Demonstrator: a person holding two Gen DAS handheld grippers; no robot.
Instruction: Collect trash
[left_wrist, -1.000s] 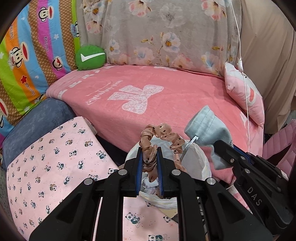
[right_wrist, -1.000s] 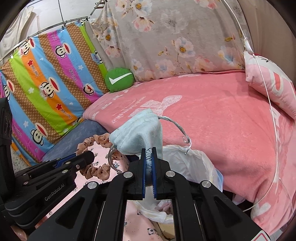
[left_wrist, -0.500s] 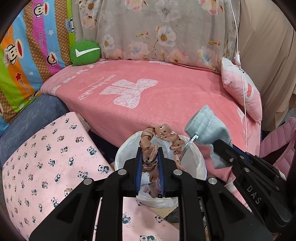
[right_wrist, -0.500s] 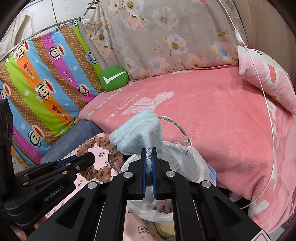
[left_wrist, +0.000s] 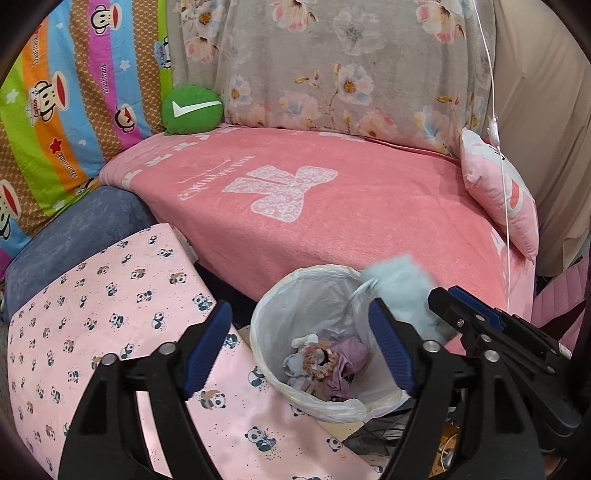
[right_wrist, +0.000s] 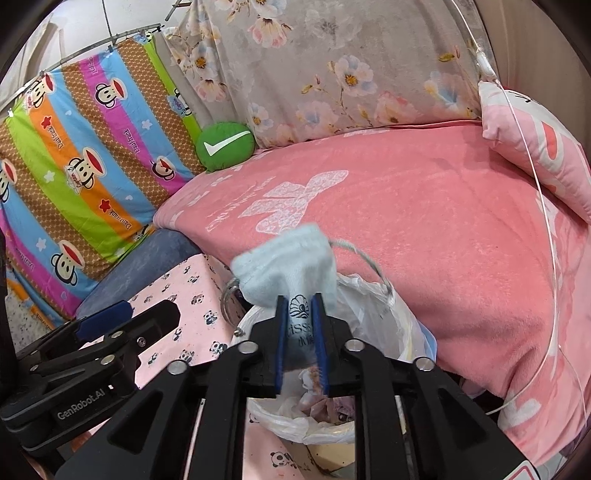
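Observation:
A white-lined trash bin (left_wrist: 280, 306) stands between the pink bed and a panda-print cushion. My left gripper (left_wrist: 299, 350) is open and empty above it. A brown scrunchie (left_wrist: 319, 363) lies inside on other trash. My right gripper (right_wrist: 301, 347) holds a light blue drawstring pouch (right_wrist: 291, 262) with a silver wire loop over the bin (right_wrist: 410, 321). The jaws have parted a little but the pouch still sits between them. The pouch also shows in the left wrist view (left_wrist: 402, 291), blurred at the bin's right rim.
A pink blanket-covered bed (left_wrist: 332, 199) lies behind the bin. A panda-print cushion (left_wrist: 110, 314) is at the left, and a blue cushion (left_wrist: 74, 236) behind it. A green pillow (left_wrist: 192, 109), a pink pillow (left_wrist: 498, 195) and a hanging white cord (left_wrist: 498, 147) are further back.
My left gripper opened and the brown scrunchie dropped into the bin. My right gripper's jaws parted slightly around the pouch, which looks blurred with motion.

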